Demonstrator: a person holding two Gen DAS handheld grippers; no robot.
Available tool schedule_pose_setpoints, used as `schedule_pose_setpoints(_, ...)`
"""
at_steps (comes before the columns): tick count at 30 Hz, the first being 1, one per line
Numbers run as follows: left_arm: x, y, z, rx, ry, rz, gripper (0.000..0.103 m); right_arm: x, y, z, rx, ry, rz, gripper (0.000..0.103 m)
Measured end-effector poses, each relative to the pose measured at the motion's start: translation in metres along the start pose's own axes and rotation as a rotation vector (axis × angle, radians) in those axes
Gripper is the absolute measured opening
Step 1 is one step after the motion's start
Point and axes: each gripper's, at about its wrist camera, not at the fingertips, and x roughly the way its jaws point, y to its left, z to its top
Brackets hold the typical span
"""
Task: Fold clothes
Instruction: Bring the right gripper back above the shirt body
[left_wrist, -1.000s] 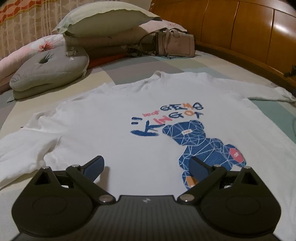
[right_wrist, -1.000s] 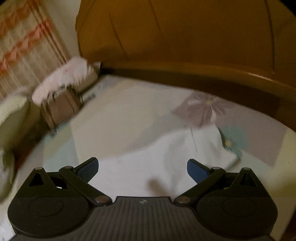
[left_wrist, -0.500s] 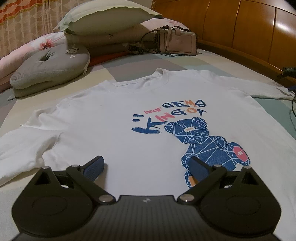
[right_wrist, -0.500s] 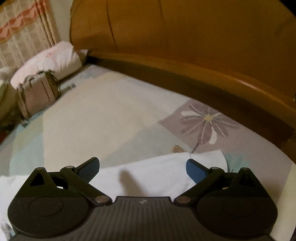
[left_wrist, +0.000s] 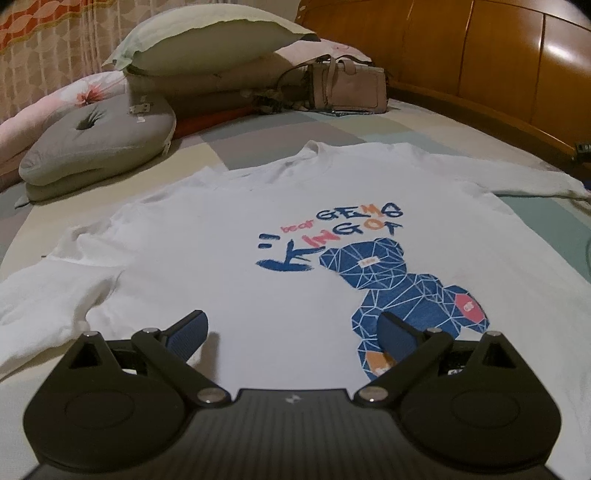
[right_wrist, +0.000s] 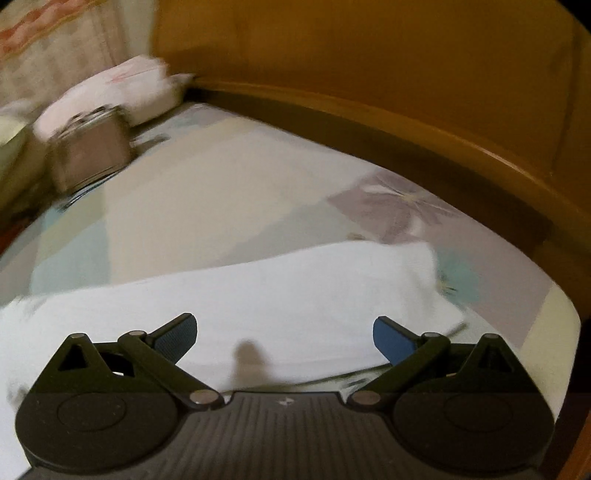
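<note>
- Lying flat, print side up, the white shirt (left_wrist: 229, 258) is spread on the bed (left_wrist: 424, 122) with both sleeves stretched outward.
- The left gripper (left_wrist: 291, 328) is held wide open and empty above the hem.
- The right gripper (right_wrist: 284, 332) is held wide open and empty over the right sleeve (right_wrist: 295, 288).
- Risk: if only the top layer is pinched, the fold may be bunched or skewed.

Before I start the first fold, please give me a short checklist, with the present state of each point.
1. Shirt lies flat, print up: ok.
2. Left tool open, holding nothing: ok.
3. Right tool open over the sleeve: ok.
4. Sleeve end spread out straight: ok.
5. Handbag and grey cushion apart from the shirt: ok.
6. Bottom hem straight: cannot tell, hidden behind the tool.
</note>
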Motion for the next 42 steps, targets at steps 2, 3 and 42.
schedule_pose_setpoints(2, -0.001, -0.001, 0.000, 0.003, -0.002, 0.001, 0.098, -0.012, 0.042, -0.016, -0.100, 0.019, 0.100, 0.103)
schedule_pose_setpoints(3, -0.002, 0.000, 0.000, 0.003, -0.003, 0.000, 0.098, -0.017, 0.064, -0.024, -0.150, 0.029, 0.151, 0.103)
schedule_pose_setpoints(42, 0.001, -0.006, -0.002, 0.034, 0.024, 0.013, 0.098, -0.111, 0.248, -0.240, -0.788, 0.234, 0.358, 0.103)
